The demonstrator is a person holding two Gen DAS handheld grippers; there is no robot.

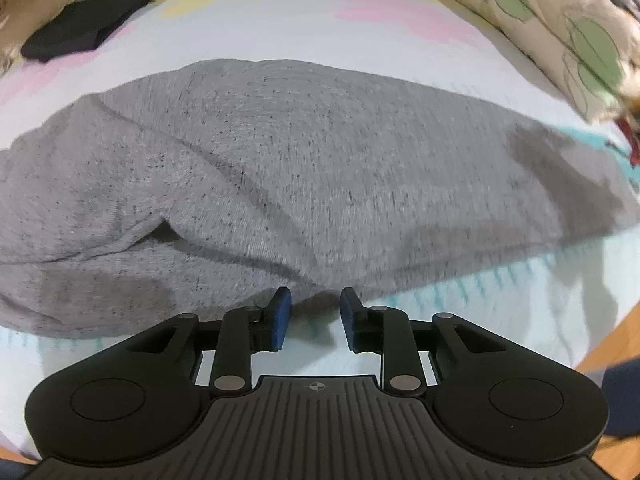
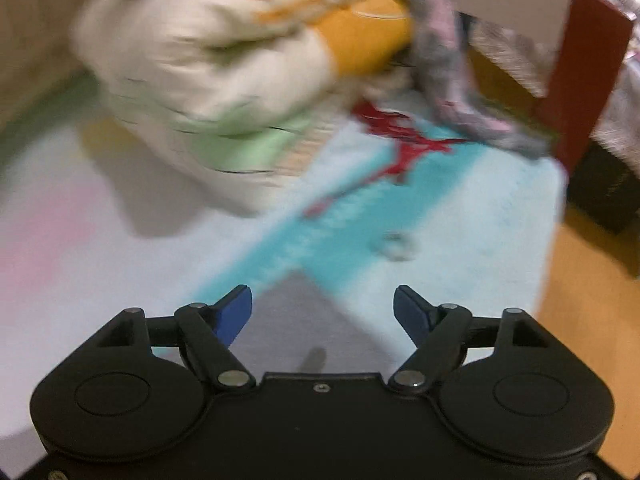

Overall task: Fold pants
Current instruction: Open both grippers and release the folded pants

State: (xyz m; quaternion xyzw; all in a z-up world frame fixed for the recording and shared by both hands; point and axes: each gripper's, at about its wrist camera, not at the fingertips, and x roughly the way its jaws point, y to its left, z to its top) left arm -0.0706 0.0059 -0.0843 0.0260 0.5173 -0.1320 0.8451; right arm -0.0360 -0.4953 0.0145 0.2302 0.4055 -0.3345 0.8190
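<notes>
Grey knit pants (image 1: 280, 168) lie folded across a pale patterned bed sheet (image 1: 360, 16), filling the middle of the left wrist view. My left gripper (image 1: 316, 308) is open and empty, its blue pads just short of the pants' near edge. My right gripper (image 2: 322, 308) is wide open and empty above the sheet (image 2: 460, 216). A grey corner of the pants (image 2: 296, 312) shows between its fingers, below them. The right wrist view is blurred.
A black folded cloth (image 1: 84, 24) lies at the far left of the bed. A cream floral quilt (image 1: 560, 24) is heaped at the right, also in the right wrist view (image 2: 200, 80). A red-brown post (image 2: 580, 80) and wooden floor (image 2: 588, 280) are beyond the bed's edge.
</notes>
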